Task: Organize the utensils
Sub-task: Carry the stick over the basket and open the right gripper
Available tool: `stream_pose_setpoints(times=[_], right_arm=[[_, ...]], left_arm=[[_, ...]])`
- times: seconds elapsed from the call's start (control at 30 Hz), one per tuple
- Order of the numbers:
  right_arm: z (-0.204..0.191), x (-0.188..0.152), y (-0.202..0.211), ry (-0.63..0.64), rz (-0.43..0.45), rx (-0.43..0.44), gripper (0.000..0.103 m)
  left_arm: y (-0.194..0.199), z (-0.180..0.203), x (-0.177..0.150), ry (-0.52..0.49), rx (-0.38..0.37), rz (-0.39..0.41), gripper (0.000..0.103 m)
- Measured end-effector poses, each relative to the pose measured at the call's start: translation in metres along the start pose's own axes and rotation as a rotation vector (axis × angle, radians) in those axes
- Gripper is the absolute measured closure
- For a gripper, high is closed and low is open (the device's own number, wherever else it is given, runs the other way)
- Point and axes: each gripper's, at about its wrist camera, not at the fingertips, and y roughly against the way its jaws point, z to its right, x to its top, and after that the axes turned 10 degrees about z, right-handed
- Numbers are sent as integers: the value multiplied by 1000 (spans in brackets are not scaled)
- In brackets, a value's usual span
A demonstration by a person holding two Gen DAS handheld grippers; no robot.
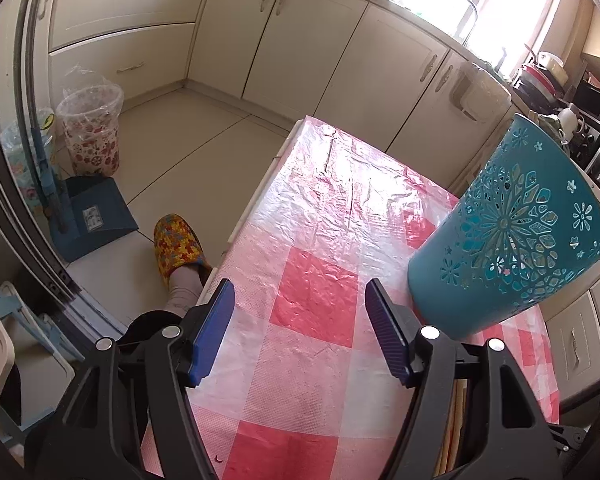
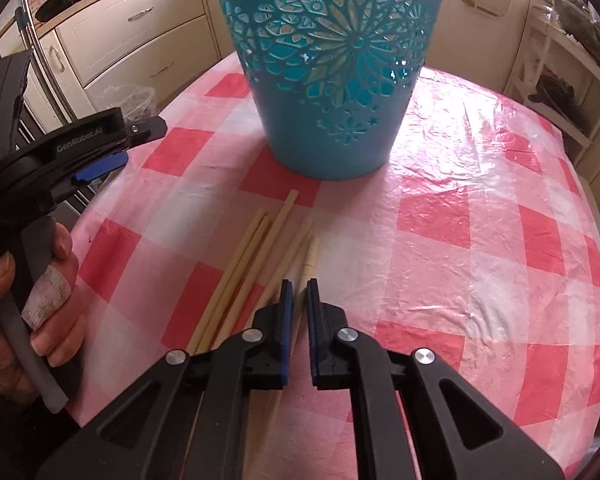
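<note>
A teal cut-out utensil holder (image 2: 332,60) stands upright on the pink checked tablecloth (image 2: 480,200). In front of it lie several pale wooden chopsticks (image 2: 256,248), side by side and pointing at the holder. My right gripper (image 2: 300,282) is shut on the rightmost chopstick (image 2: 310,256), low over the cloth, and the stick's tip pokes out beyond the pads. My left gripper (image 1: 300,286) hovers open above the table's left part with nothing between its fingers; the holder (image 1: 512,236) is to its right. A hand holds that left gripper (image 2: 112,160) at the left of the right wrist view.
The table's left edge (image 1: 252,208) drops to a tiled floor with a slippered foot (image 1: 178,248), a blue dustpan (image 1: 96,216) and a lined bin (image 1: 92,128). Cream cabinets (image 1: 300,48) run behind. A white shelf rack (image 2: 560,80) stands to the right.
</note>
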Motion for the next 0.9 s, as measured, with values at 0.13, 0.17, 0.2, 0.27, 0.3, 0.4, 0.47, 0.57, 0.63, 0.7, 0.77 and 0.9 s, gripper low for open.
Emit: stream_pose_setpoints(times=[0.13, 0.17, 0.2, 0.27, 0.3, 0.4, 0.47, 0.57, 0.63, 0.7, 0.77, 0.9], right_arm=[[24, 4, 18, -154, 28, 109, 97], [29, 7, 27, -192, 48, 146, 97], [33, 10, 36, -228, 73, 187, 97], [39, 19, 61, -285, 146, 270, 97], [42, 25, 74, -303, 186, 300, 97], [45, 54, 115, -337, 330, 364, 97], [47, 81, 139, -340, 441, 374, 97], [45, 128, 159, -330, 627, 315, 97], [40, 152, 165, -340, 739, 258, 97], [34, 173, 162, -337, 856, 152, 97], [32, 186, 150, -332, 941, 33, 97], [37, 189, 119, -340, 986, -141, 97]], left_arm=[[-1, -1, -1, 6, -5, -4, 38], [-1, -1, -1, 8, -5, -5, 38], [-1, -1, -1, 8, -5, -5, 38], [-1, 0, -1, 3, -5, -6, 38], [-1, 0, -1, 1, -5, -6, 38], [-1, 0, -2, -2, -4, -6, 37], [-2, 0, -1, -4, -3, -6, 37], [-1, 2, -1, -9, 1, -3, 36], [-1, 3, -1, -16, 3, -1, 36], [0, 4, -2, -22, 5, 2, 36], [0, 6, -1, -28, 8, 3, 35], [1, 8, -1, -40, 7, 7, 34]])
